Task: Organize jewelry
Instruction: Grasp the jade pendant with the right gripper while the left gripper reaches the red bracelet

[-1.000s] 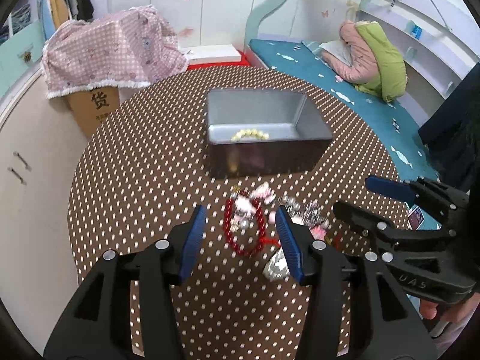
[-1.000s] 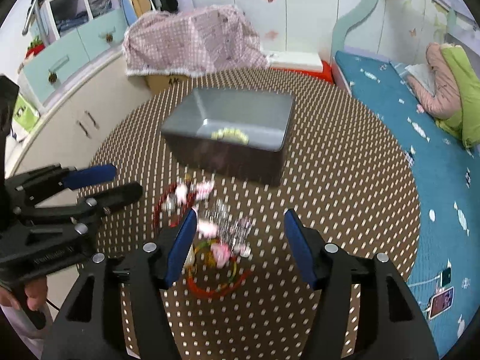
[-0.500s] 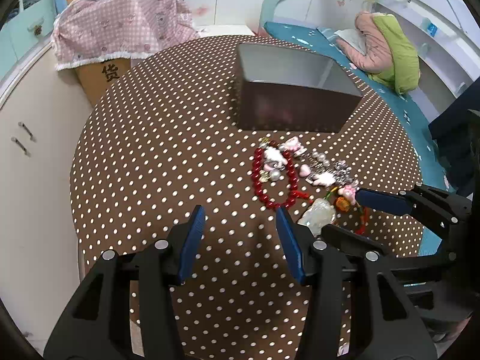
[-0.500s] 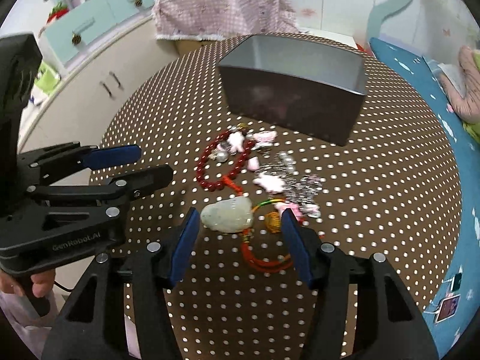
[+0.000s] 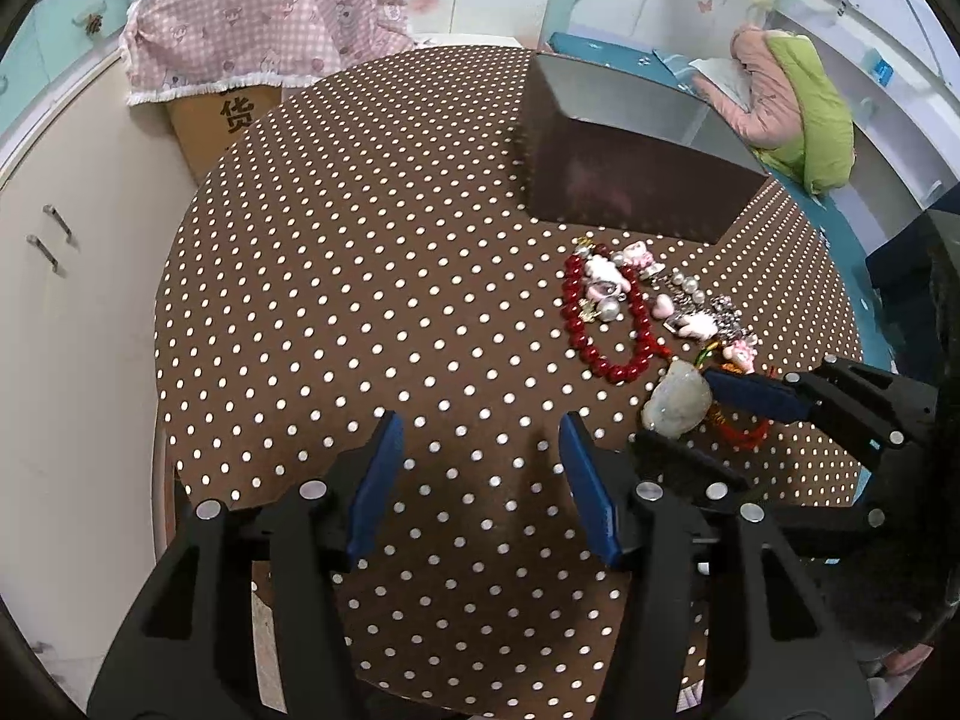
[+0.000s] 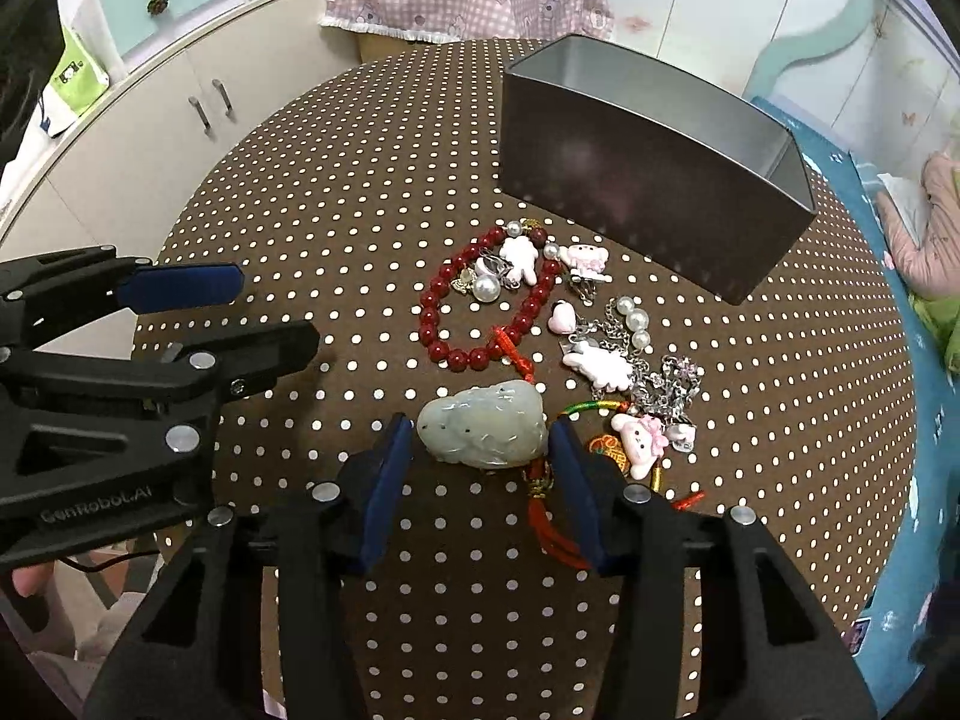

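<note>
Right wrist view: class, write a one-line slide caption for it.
Right tool straddles a pale jade pendant on the dotted table, red bead bracelet and metal tin beyond.

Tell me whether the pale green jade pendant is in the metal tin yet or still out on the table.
Out. The jade pendant lies on the polka-dot table in front of the metal tin, between the open jaws of the right gripper.

Bright, even indoor light; sharp, fisheye-warped edges.
</note>
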Motion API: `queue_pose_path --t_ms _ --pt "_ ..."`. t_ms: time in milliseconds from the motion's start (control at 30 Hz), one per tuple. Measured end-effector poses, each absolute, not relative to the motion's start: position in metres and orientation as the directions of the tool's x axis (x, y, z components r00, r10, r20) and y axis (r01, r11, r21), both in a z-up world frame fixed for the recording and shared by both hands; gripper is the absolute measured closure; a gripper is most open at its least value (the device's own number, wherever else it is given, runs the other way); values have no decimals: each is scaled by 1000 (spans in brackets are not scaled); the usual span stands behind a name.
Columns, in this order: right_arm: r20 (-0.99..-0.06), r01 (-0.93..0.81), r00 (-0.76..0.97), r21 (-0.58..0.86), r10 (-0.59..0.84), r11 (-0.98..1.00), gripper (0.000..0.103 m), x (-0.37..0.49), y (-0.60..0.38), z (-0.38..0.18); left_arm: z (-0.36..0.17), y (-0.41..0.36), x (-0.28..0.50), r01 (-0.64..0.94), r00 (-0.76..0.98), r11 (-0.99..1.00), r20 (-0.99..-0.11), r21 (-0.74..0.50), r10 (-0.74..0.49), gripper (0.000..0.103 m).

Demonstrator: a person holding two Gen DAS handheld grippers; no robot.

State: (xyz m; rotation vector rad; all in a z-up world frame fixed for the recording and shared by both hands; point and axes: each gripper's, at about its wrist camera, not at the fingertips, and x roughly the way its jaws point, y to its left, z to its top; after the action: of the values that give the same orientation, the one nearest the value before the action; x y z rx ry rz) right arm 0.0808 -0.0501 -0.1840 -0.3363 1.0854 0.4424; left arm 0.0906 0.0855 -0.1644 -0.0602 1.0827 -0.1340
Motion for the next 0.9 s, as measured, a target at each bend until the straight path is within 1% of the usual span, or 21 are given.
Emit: queue_pose_path --t_ms 67,500,900 --pt "-899 -502 399 -50 180 864 60 80 -51 -184 -166 87 89 78 458 990 -878 -117 -140 47" --pt "-895 -498 404 -40 191 866 61 73 -55 -182 -173 89 84 76 449 988 -881 -132 -152 47" --pt "-866 -457 457 -31 205 889 61 80 -71 -152 -165 76 111 115 461 976 -860 -186 -219 47"
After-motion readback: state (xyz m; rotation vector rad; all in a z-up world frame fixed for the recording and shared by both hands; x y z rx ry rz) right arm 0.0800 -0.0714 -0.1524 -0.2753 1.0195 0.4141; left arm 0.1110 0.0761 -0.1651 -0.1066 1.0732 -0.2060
